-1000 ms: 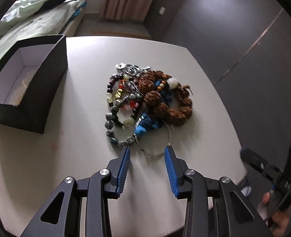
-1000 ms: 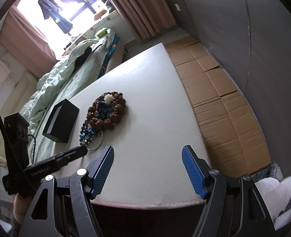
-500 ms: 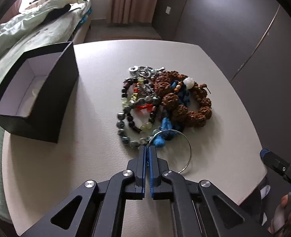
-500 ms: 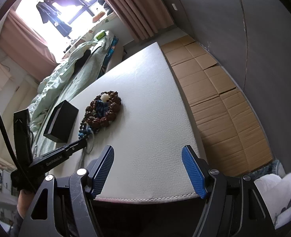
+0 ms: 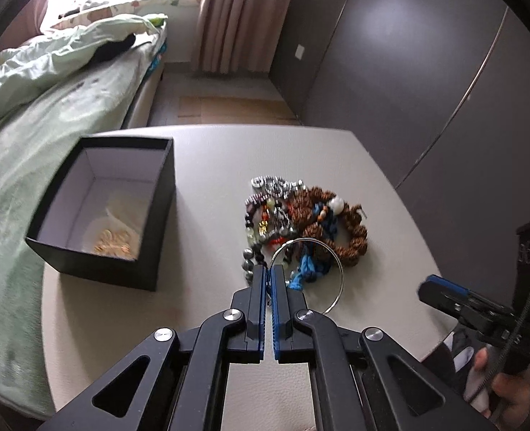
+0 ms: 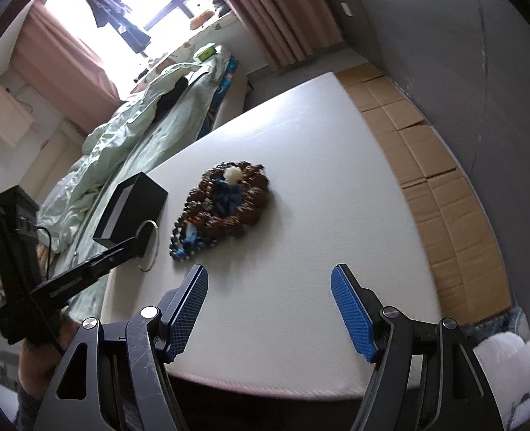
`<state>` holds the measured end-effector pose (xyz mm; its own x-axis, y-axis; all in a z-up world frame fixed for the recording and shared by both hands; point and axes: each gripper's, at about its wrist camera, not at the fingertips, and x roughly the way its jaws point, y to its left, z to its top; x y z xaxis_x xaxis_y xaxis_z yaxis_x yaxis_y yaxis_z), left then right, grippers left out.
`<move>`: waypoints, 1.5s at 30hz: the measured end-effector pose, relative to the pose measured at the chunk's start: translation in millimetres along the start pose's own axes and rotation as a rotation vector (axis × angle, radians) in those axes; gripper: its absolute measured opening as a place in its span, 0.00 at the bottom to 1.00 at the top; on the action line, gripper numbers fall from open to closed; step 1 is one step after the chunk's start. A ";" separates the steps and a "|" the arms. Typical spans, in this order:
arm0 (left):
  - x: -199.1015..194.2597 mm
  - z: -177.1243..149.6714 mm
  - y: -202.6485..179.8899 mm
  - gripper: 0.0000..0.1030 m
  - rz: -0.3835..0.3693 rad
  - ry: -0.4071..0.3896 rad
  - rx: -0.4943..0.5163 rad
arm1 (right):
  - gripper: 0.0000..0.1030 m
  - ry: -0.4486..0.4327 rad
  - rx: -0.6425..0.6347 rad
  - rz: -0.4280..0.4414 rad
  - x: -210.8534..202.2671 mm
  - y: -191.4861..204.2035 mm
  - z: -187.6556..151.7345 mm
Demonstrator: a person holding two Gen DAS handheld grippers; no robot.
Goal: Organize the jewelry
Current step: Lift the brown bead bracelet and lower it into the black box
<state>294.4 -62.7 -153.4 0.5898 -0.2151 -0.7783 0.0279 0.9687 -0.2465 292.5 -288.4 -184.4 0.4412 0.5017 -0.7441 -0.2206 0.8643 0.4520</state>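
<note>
1. Left gripper [image 5: 268, 273] is clamped right down, blue pads pinching the rim of a thin silver hoop [image 5: 339, 280]. The ring sticks out to the right of the fingertips.
2. From the right wrist view the hoop [image 6: 154, 240] looks lifted clear of the table, hanging off the tip of the left gripper [image 6: 143, 239], which comes in from the left edge of that shot.
3. Just past the left fingertips sits the jewelry pile [image 5: 300, 215] on the pale tabletop [image 5: 211, 165]. Nearest bit is some blue cord or tassel [image 5: 306, 269], partly seen through the hoop.
4. A bit further into the pile: a string of grey and dark beads [image 5: 250, 251] on the left side, and a chunky brown seed-bead bracelet [image 5: 351, 240] on the right with one white bead [image 5: 336, 204].
5. At the far end of the pile there are some silvery metal rings or links [image 5: 272, 183].
6. Off to the left of the gripper, well apart from the pile, is an open black box [image 5: 121, 273] with a white inside. Something gold lies in the bottom; can't make out what exactly.
7. Right gripper [image 6: 268, 305] is wide open with nothing between the pads, hanging over the near edge of the table, the pile ahead of it and a little left.
8. Beyond the table to the left: a bed with a pale green duvet [image 5: 49, 82].
</note>
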 end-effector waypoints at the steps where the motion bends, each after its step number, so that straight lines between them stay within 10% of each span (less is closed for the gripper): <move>1: -3.0 2.1 1.3 0.02 -0.002 -0.008 -0.001 | 0.69 0.000 -0.003 0.004 2.1 2.5 2.5; 18: -35.4 29.5 48.8 0.02 -0.005 -0.098 -0.062 | 0.58 0.069 -0.115 -0.188 72.5 40.5 56.5; 24: -42.1 40.3 77.7 0.02 0.013 -0.121 -0.101 | 0.31 0.131 -0.248 -0.356 94.7 55.0 54.5; 26: -43.4 44.8 87.2 0.02 0.024 -0.127 -0.110 | 0.19 0.152 -0.236 -0.324 95.4 54.9 58.3; 45: -30.8 59.8 139.3 0.15 -0.076 -0.059 -0.243 | 0.19 -0.054 -0.380 -0.152 25.9 151.0 92.6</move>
<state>328.4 86.2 -129.3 0.6400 -0.2720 -0.7186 -0.1160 0.8903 -0.4403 351.1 -148.2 -89.9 0.5361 0.3737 -0.7569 -0.4504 0.8850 0.1179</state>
